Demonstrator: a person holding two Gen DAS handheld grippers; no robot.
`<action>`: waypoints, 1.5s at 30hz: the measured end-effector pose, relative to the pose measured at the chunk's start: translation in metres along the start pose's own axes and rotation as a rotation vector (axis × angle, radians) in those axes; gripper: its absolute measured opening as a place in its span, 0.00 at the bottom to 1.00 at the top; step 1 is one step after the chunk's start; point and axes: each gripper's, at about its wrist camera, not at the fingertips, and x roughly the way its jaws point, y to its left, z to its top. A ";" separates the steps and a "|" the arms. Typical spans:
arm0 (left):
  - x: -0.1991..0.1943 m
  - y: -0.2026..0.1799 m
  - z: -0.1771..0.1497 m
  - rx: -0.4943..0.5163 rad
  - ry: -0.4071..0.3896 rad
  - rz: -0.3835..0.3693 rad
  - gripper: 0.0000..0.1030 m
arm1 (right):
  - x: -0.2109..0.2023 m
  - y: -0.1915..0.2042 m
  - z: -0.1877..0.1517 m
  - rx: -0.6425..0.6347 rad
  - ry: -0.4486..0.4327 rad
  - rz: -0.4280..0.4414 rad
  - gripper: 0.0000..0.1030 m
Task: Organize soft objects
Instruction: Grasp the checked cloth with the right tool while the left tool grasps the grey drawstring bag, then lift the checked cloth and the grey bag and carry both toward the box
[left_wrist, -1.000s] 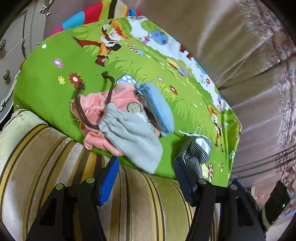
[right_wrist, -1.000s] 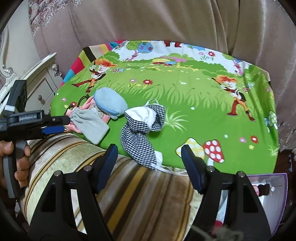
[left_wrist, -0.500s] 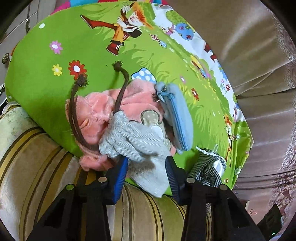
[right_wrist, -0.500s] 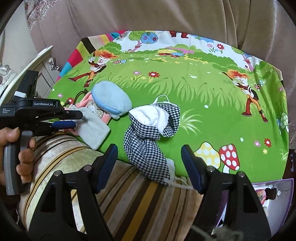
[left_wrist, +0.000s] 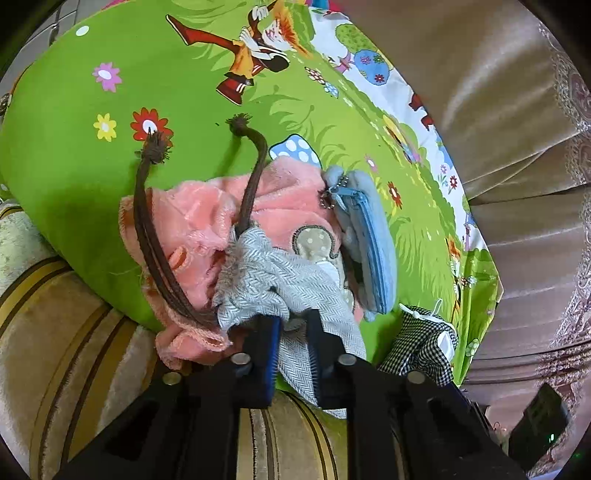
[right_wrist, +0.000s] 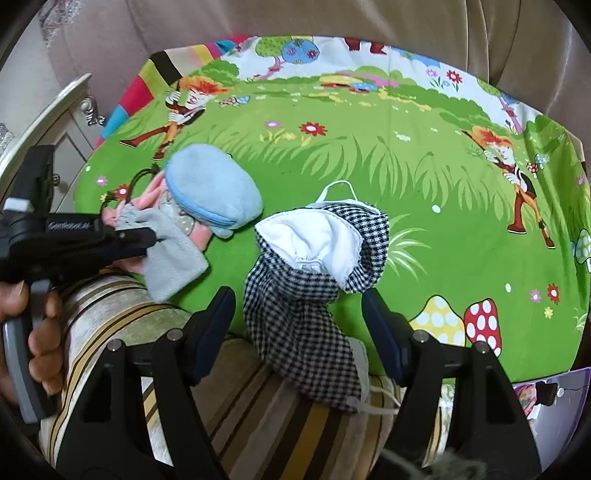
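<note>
A grey herringbone pouch (left_wrist: 280, 277) with brown cords (left_wrist: 147, 229) lies over a pink plush item (left_wrist: 199, 221) at the front edge of a green cartoon cushion (left_wrist: 110, 177). My left gripper (left_wrist: 291, 325) is closing, and its pads pinch the grey pouch's fabric. A light blue zip pouch (left_wrist: 369, 251) leans against the pile. In the right wrist view a black-and-white checked pouch (right_wrist: 306, 314) with white lining hangs over the cushion (right_wrist: 332, 166) edge. My right gripper (right_wrist: 299, 306) stands open, one finger on each side of it, without touching. The left gripper (right_wrist: 147, 236) shows there too.
The cushion rests on a striped sofa seat (right_wrist: 258, 406) with a beige draped back (left_wrist: 498, 110) behind. A pale cabinet (right_wrist: 55, 122) stands to the left. A person's hand (right_wrist: 37, 332) holds the left gripper's handle. A purple object (right_wrist: 546, 395) lies at lower right.
My left gripper came down onto the pile and its jaws narrowed onto the grey pouch. My right gripper moved closer to the checked pouch, still open.
</note>
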 end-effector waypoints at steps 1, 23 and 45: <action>-0.001 0.000 -0.001 0.006 -0.004 -0.007 0.11 | 0.002 0.000 0.001 0.002 0.001 -0.001 0.72; -0.050 -0.040 -0.029 0.251 -0.236 -0.127 0.02 | 0.005 -0.009 -0.002 0.059 -0.029 -0.013 0.21; -0.026 -0.031 -0.019 0.117 -0.082 0.106 0.43 | -0.081 -0.050 -0.042 0.176 -0.212 -0.018 0.21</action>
